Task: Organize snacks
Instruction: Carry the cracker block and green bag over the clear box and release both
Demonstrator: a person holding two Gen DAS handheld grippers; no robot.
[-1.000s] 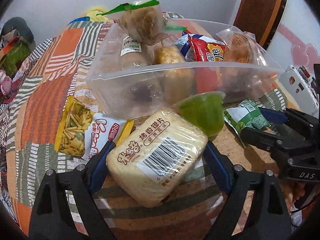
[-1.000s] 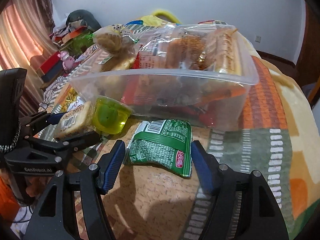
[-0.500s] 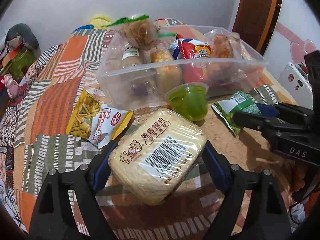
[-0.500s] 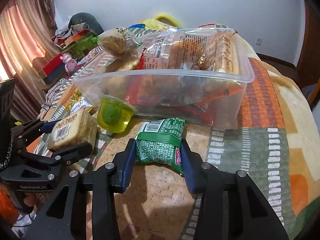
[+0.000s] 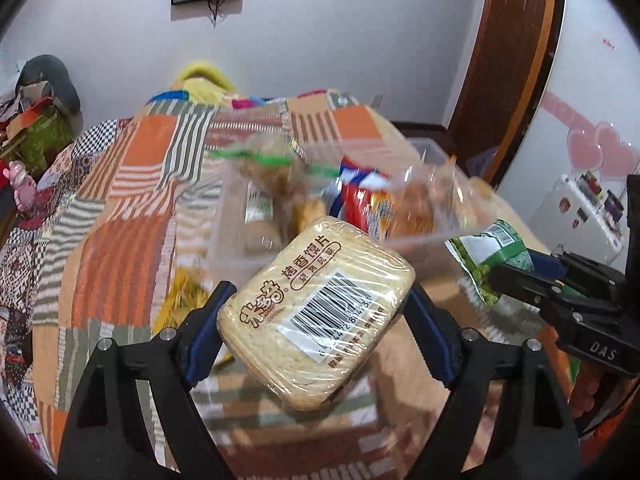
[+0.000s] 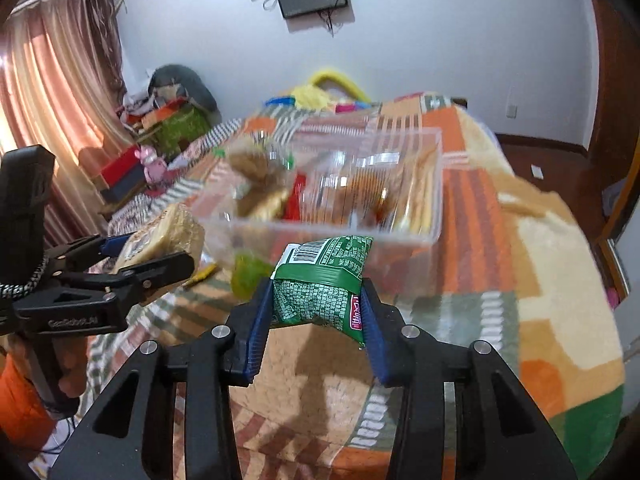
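Snacks are shown partly sorted: several packets already lie in the clear bin (image 6: 340,216). A wrapped bread pack (image 5: 316,312) is clamped in the left hand-held gripper (image 5: 316,320) and a green pea packet (image 6: 320,292) in the right hand-held gripper (image 6: 316,312), both raised near the bin. A green jelly cup (image 6: 248,280) and a yellow packet (image 5: 180,300) are left on the patchwork cloth (image 5: 120,240).

snack packets (image 6: 340,192) lie in the bin (image 6: 436,184) on the blanket (image 6: 472,216).
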